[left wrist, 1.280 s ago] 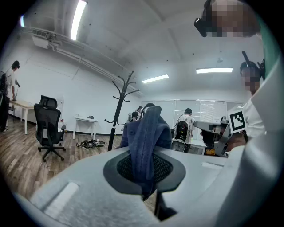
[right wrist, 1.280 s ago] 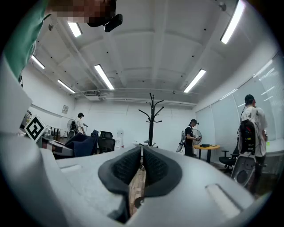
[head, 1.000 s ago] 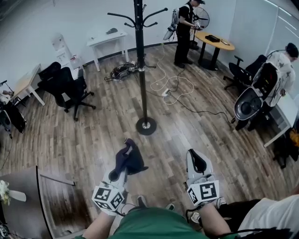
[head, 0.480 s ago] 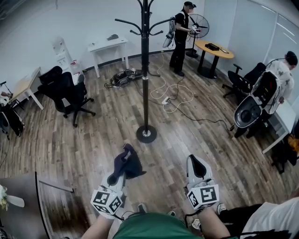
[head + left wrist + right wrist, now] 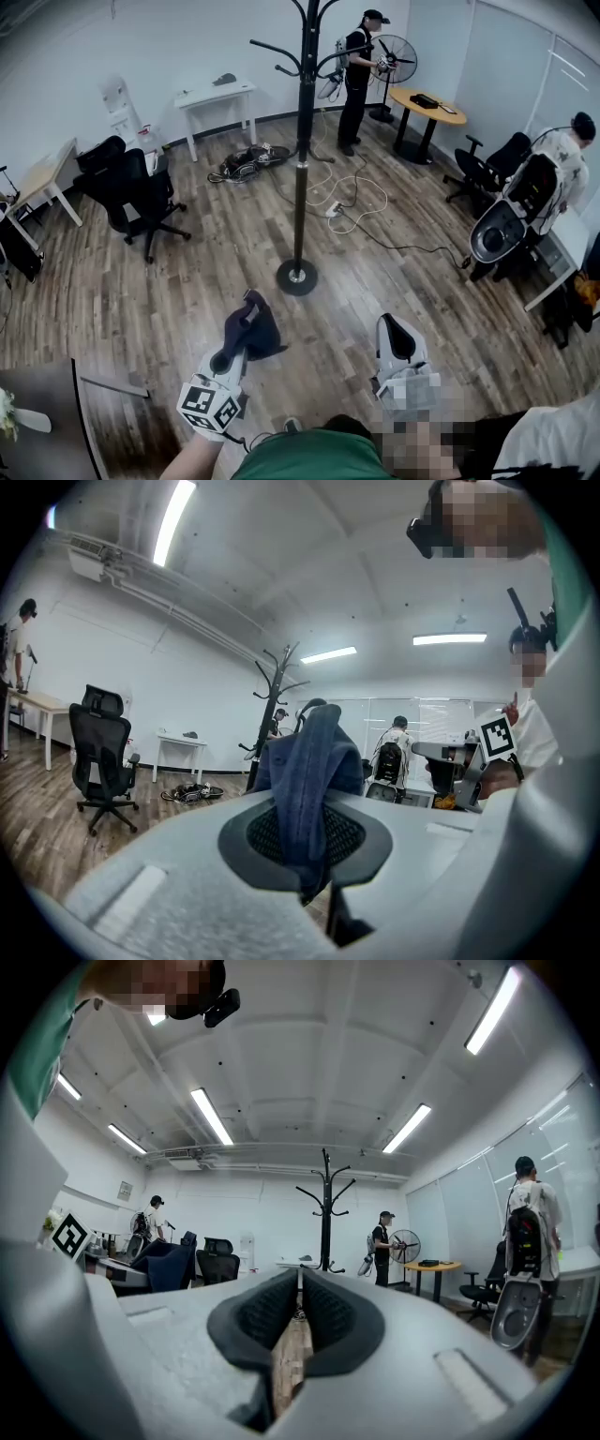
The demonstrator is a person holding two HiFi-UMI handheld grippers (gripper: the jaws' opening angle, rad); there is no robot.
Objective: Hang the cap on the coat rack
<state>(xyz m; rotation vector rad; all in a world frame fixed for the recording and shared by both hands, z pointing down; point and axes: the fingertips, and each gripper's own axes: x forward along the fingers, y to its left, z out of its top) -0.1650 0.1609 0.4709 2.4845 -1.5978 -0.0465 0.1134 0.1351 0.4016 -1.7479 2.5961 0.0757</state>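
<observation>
- Your left gripper (image 5: 305,841) is clamped fully down on the cap (image 5: 253,328). The pads pinch 1 fold of the dark blue fabric, and the rest bunches up and forward past the jaws.
- That grip leaves the crown loose ahead of the tool, so I judge the free part can be dropped over a hook without the gripper getting in the way.
- Your right gripper (image 5: 298,1312) has its jaws drawn together, with only a thin slit showing the wooden floor (image 5: 187,272), and it holds nothing. It rides level beside the left one, apparently kept as a spare.
- The coat rack (image 5: 302,159) stands upright ahead of you on its round base (image 5: 296,277), well apart from both grippers.
- Its curved hooks (image 5: 281,52) sit at the top of the pole, far above where you hold the cap.
- You look to be in the carrying stage, with nothing hung yet. Next you need to close in and lift high.
- The pinched fold may slide off a hook, so aim the hollow of the cap over the tip.
</observation>
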